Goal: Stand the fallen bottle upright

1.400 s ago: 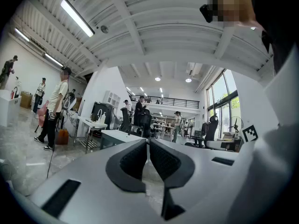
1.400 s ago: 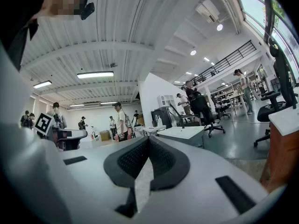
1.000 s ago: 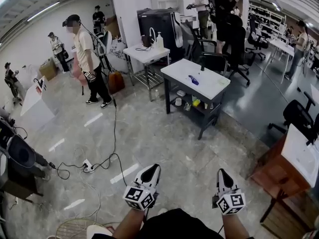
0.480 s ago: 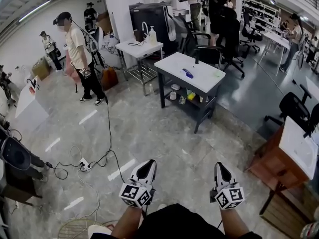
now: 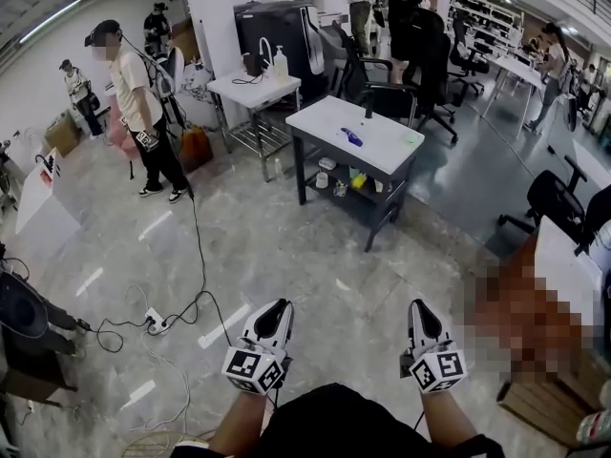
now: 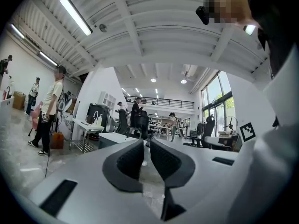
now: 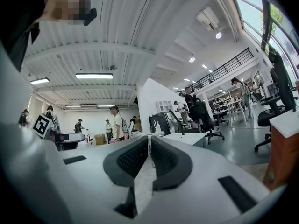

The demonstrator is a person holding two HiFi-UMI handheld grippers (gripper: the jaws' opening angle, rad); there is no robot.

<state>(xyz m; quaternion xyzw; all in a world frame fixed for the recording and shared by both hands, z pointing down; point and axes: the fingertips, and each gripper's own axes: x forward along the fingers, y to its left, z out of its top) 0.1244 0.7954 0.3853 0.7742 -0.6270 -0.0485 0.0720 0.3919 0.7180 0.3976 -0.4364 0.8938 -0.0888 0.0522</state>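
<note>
Left gripper [image 5: 275, 307] clenched on nothing; small blue bottle [image 5: 355, 137] flat on its side on the white table [image 5: 320, 122]; right gripper [image 5: 419, 306] likewise clenched and empty.
The step in hand looks like getting within reach. To do it well, come square to the table's near edge and spread one gripper's jaws before reaching. Take the bottle across its body and tip it onto its base without sweeping it off the edge. The bottle is well apart from both grippers, far ahead across open floor, and lies between the lines they point along, closer to the right one's.
</note>
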